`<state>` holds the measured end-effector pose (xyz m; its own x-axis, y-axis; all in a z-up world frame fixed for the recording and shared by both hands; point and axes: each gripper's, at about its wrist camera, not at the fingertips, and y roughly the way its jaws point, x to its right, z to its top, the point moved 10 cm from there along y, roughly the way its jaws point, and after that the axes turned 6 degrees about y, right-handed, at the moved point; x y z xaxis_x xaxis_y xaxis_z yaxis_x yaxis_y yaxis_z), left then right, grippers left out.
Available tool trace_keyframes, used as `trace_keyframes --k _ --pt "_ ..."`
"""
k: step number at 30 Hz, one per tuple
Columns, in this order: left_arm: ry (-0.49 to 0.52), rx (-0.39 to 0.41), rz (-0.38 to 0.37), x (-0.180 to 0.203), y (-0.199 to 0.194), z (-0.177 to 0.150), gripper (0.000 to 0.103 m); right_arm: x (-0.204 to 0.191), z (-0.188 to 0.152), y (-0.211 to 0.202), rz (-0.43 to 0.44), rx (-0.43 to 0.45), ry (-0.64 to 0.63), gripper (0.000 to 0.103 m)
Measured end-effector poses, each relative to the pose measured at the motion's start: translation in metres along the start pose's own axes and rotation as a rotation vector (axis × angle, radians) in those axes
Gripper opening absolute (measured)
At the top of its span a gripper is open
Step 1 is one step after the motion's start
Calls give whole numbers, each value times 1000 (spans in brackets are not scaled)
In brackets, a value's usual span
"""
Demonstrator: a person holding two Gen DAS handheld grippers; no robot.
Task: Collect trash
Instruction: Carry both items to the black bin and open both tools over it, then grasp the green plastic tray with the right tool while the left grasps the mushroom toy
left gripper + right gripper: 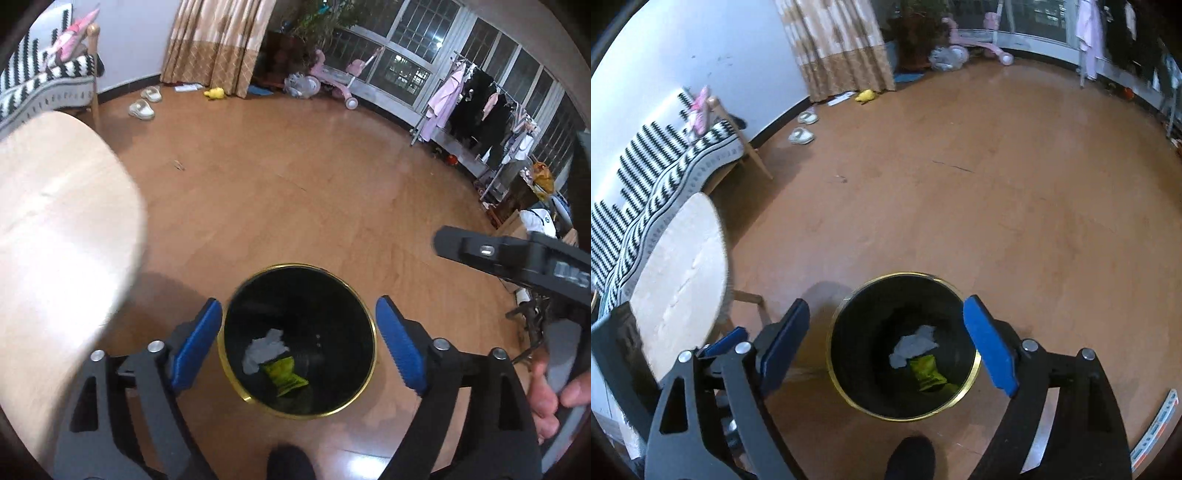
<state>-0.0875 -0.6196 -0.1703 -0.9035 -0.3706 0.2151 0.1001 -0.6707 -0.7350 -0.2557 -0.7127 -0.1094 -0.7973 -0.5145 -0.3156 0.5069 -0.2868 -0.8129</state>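
A black trash bin with a gold rim stands on the wooden floor; it also shows in the right wrist view. Inside lie a crumpled white tissue and a green-yellow wrapper. My left gripper hovers over the bin, open and empty, its blue pads wide apart. My right gripper also hovers over the bin, open and empty. The right gripper's body shows at the right edge of the left wrist view.
A round light wooden table stands left of the bin. A striped sofa, white slippers, a yellow toy, a pink scooter and a clothes rack line the room's edges. My shoe is near the bin.
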Motion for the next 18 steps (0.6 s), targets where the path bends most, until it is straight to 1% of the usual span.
trace_keyframes --k 2,3,5,7,8,9,12,13,14,15,16,17,18 --pt "4 26 35 -14 -31 2 91 -26 -3 0 22 -4 -35 84" --pt "-1 49 64 -27 -52 3 93 -42 -5 0 35 -6 -55 84" --pt "-11 77 114 -51 -84 3 93 -72 -10 0 62 -8 -91 84" --pt "-36 103 187 -85 -125 -3 94 -113 -18 -1 99 -12 -141 85" --pt "-47 109 218 -100 -139 -5 94 -132 -23 -1 116 -17 -165 85" --pt "-68 120 267 -123 -163 -13 94 -160 -31 0 141 -30 -201 85" --pt "-125 130 356 -171 -213 -35 94 -236 -59 -3 201 -42 -312 85" --pt "-154 139 397 -193 -238 -46 94 -261 -71 -4 223 -51 -353 85" --pt "-176 144 427 -209 -254 -55 94 -279 -81 -5 239 -57 -381 85" --pt "-199 148 460 -226 -270 -66 94 -306 -95 -7 265 -69 -424 85" --pt "-233 151 503 -250 -294 -81 94 -325 -107 -8 283 -79 -456 85" --pt "-252 152 525 -264 -308 -91 94 -350 -124 -9 306 -91 -500 85" --pt "-272 153 554 -279 -323 -103 94 -367 -133 -9 318 -97 -526 85"
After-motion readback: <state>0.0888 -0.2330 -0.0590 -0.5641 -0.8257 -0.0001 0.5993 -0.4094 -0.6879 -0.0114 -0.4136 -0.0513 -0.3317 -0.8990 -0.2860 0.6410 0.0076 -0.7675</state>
